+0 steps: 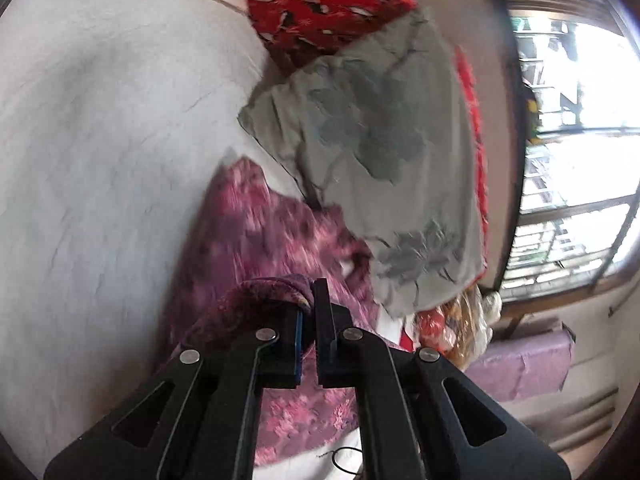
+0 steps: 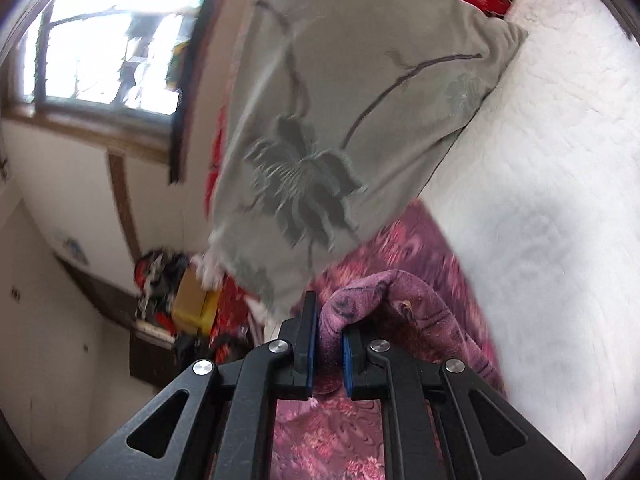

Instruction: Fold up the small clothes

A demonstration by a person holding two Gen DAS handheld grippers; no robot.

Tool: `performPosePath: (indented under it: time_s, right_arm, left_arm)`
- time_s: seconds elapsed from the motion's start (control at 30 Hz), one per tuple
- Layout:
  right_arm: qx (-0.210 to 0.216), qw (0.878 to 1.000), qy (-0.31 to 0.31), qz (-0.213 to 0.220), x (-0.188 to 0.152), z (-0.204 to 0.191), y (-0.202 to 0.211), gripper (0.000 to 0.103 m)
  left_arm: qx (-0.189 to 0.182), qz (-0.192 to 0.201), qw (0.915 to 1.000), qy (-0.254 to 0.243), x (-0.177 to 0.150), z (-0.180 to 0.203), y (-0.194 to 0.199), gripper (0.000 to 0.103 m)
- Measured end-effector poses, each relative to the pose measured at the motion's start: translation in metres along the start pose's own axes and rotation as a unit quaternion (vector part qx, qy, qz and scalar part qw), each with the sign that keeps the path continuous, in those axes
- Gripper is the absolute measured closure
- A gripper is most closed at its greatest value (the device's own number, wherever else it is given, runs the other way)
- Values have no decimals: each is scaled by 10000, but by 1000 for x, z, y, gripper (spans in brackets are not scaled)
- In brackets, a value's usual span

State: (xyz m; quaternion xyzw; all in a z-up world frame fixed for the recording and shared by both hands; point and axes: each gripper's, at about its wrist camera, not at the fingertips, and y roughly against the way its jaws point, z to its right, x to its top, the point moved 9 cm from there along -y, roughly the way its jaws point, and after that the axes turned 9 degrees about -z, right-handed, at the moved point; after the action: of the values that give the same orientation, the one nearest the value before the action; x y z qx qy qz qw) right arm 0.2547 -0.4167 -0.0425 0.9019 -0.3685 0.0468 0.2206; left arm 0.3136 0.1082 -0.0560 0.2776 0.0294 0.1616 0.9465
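Observation:
A pink-purple patterned garment (image 1: 260,232) hangs over the white bed (image 1: 100,140). My left gripper (image 1: 310,308) is shut on a bunched edge of it, held up off the bed. In the right wrist view the same garment (image 2: 400,256) drapes below, and my right gripper (image 2: 330,320) is shut on another fold of its edge. The cloth below both grippers is motion-blurred.
A grey pillow with flower print (image 1: 380,152) (image 2: 340,120) leans at the bed's head, against a red patterned pillow (image 1: 320,4). A barred window (image 1: 572,152) (image 2: 100,48) is beyond. A cluttered low shelf (image 2: 180,312) stands by the wall.

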Motion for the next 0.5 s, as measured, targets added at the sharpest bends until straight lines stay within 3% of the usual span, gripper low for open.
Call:
performPosePath:
  time_s: [0.1,0.2,0.27,0.4,0.47,0.5]
  right_arm:
    - [-390,9988,-254,-154,13,20,-25,94]
    - [-540,9969,-483,-301,20,31,-42,89]
    - [-490,9957,-741,-263,28,35,-45,89]
    - [-275,9920,-1233,10,43,43,-40,84]
    - [-52,9875,-1543,308,48,47,-29,64]
    - [4,9860,-1602,468,50,48,-23,60]
  left_arm:
    - [333,-73,9993,145,21,-13,-22,101]
    - [342,-163,9987,335,34,-19,-31,101]
    - [131,-195,9977,641,41,-21,-32,100]
    - [-719,-103,9893,1268,47,-21,-22,95]
    - [-780,-19,9886,1287,46,-19,-14,89]
    - [-735,61,9895,1245,45,-19,-8,88]
